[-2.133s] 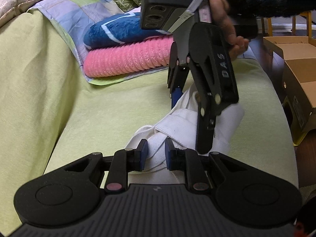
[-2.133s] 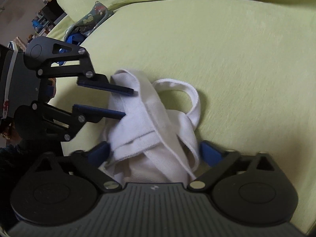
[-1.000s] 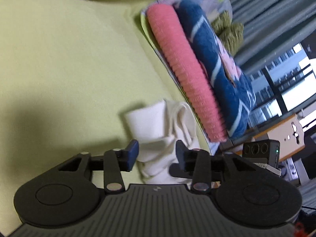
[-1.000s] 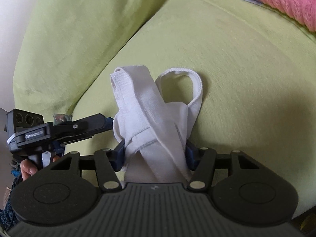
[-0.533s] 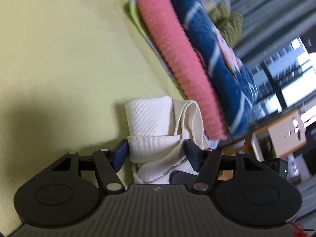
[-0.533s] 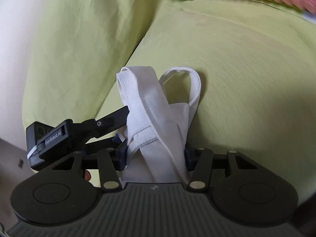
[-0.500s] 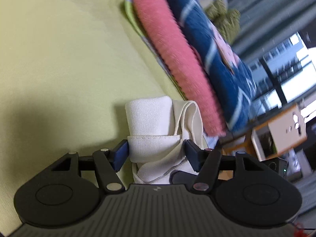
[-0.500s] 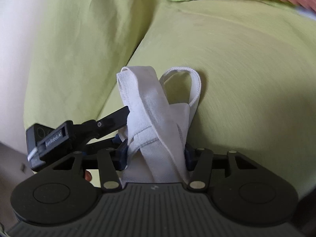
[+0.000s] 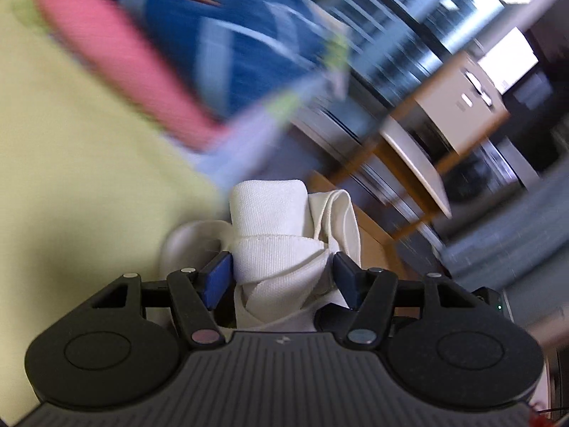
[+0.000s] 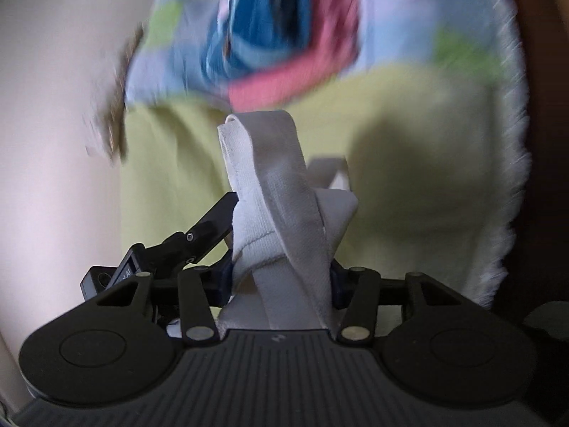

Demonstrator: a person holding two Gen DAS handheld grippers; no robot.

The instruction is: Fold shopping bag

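The white cloth shopping bag (image 9: pixel 281 249) is folded into a small bundle with its straps wrapped around it. My left gripper (image 9: pixel 282 277) is shut on the bundle, blue pads pressing both sides. In the right wrist view the same bundle (image 10: pixel 281 220) sits between my right gripper's (image 10: pixel 281 281) pads, which are shut on it too, one strap loop sticking up. The left gripper's fingers (image 10: pixel 209 227) reach into the bundle from the left. The bundle is held above the yellow-green sofa seat (image 10: pixel 409 185).
Folded pink and blue towels (image 9: pixel 160 53) lie on a patterned cloth on the sofa. A cardboard box (image 9: pixel 458 103) and a wooden stool (image 9: pixel 409 163) stand on the floor beyond the sofa edge. Both views are motion-blurred.
Both grippers have lifted the folded bag off the seat and swung it toward the towels and sofa edge. Both stay shut on it.
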